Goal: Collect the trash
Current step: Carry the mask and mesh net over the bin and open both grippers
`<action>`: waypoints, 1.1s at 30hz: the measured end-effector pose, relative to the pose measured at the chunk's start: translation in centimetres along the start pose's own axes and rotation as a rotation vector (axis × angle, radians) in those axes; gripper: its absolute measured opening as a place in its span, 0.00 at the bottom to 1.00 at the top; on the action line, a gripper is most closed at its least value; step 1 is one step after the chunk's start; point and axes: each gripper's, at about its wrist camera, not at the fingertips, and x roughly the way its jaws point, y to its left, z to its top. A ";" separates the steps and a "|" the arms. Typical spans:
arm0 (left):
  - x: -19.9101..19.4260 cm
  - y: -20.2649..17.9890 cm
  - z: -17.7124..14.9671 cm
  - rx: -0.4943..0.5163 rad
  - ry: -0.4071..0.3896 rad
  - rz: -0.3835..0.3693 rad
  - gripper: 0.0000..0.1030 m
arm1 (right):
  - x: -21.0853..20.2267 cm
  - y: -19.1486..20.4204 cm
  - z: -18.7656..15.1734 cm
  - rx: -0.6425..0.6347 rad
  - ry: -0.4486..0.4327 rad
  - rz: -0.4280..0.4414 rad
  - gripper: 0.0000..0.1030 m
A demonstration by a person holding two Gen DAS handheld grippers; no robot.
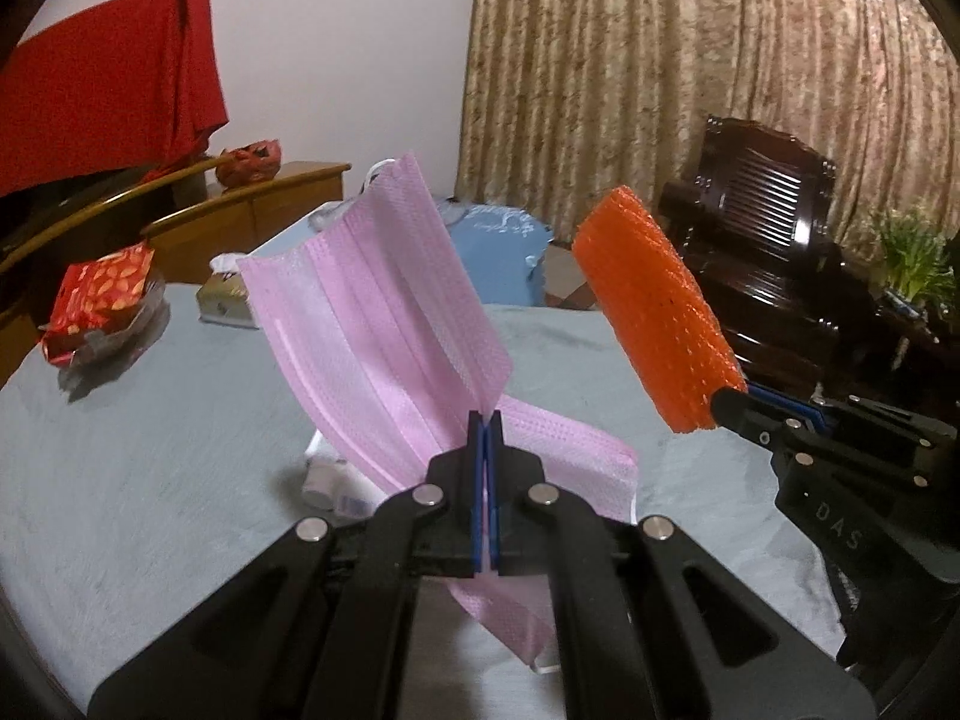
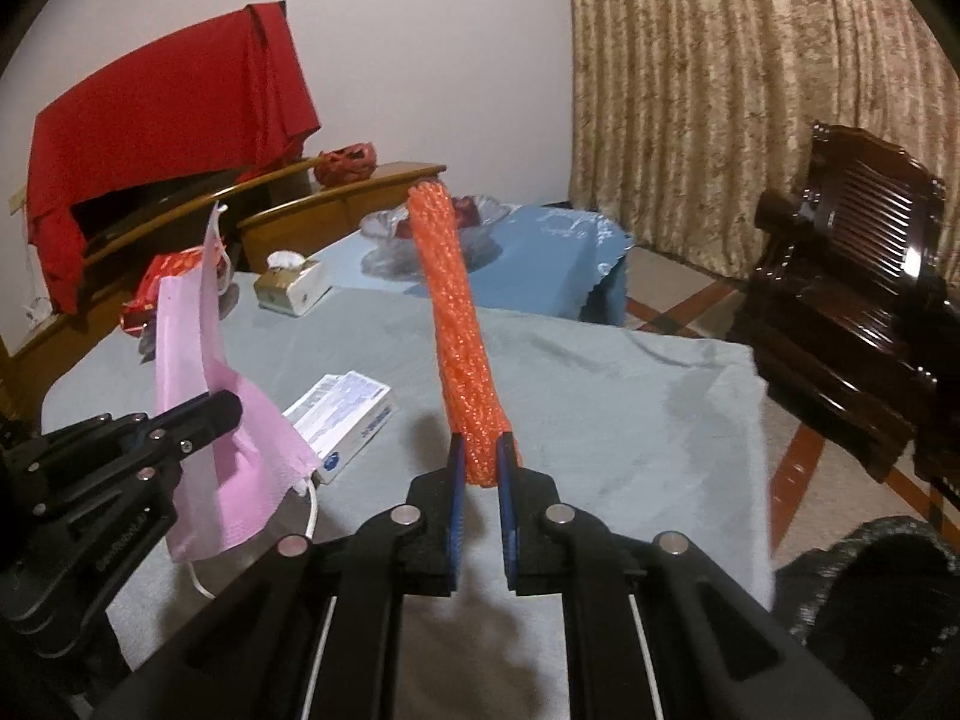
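My left gripper [image 1: 486,420] is shut on a pink face mask [image 1: 372,324], which stands up in the air above the grey-covered table [image 1: 120,450]; its white ear loop hangs below. From the right wrist view the same pink mask [image 2: 192,360] hangs in the left gripper [image 2: 222,408] at the left. My right gripper [image 2: 480,450] is shut on an orange foam net sleeve [image 2: 462,324] that points up and away. That orange sleeve [image 1: 648,306] shows at the right of the left wrist view, held by the right gripper [image 1: 729,405].
A white and blue small box [image 2: 342,414] lies on the grey cloth [image 2: 630,390]. A tissue box [image 2: 291,285] and a red packet [image 1: 99,300] sit at the far side. Beyond are a blue-covered table [image 2: 540,258] with a glass bowl [image 2: 390,228], a dark wooden chair [image 2: 852,300] and a black bag [image 2: 870,600].
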 end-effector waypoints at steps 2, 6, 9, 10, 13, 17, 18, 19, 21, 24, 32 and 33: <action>-0.5 -1.2 0.3 0.009 -0.008 -0.016 0.01 | -1.0 -0.7 0.0 0.008 -0.007 -0.014 0.10; -1.5 -3.2 0.6 0.024 -0.025 -0.044 0.01 | -3.0 -2.2 -0.1 0.024 -0.019 -0.042 0.10; -2.1 -4.8 0.8 0.037 -0.033 -0.062 0.01 | -4.1 -3.2 -0.1 0.035 -0.029 -0.059 0.10; -2.2 -5.0 0.8 0.040 -0.034 -0.067 0.01 | -4.7 -3.5 -0.2 0.041 -0.033 -0.066 0.10; -2.8 -6.6 0.9 0.060 -0.040 -0.086 0.01 | -5.9 -4.6 -0.4 0.057 -0.045 -0.084 0.10; -3.3 -8.8 0.9 0.080 -0.048 -0.108 0.01 | -7.5 -6.5 -0.8 0.072 -0.055 -0.106 0.10; -3.4 -9.5 1.0 0.086 -0.050 -0.114 0.01 | -8.0 -7.1 -0.9 0.078 -0.059 -0.114 0.10; -3.5 -10.1 1.0 0.091 -0.050 -0.121 0.01 | -8.3 -7.5 -1.0 0.081 -0.061 -0.120 0.10; -3.6 -11.5 0.9 0.103 -0.052 -0.135 0.01 | -9.1 -8.3 -1.2 0.091 -0.066 -0.134 0.10; -3.6 -13.6 0.8 0.122 -0.052 -0.159 0.01 | -10.3 -9.9 -1.7 0.108 -0.072 -0.158 0.10; -3.7 -19.3 0.1 0.171 -0.042 -0.239 0.01 | -13.5 -14.0 -3.6 0.149 -0.076 -0.235 0.10; -3.6 -19.9 -0.1 0.177 -0.042 -0.247 0.01 | -13.9 -14.6 -3.9 0.156 -0.074 -0.247 0.10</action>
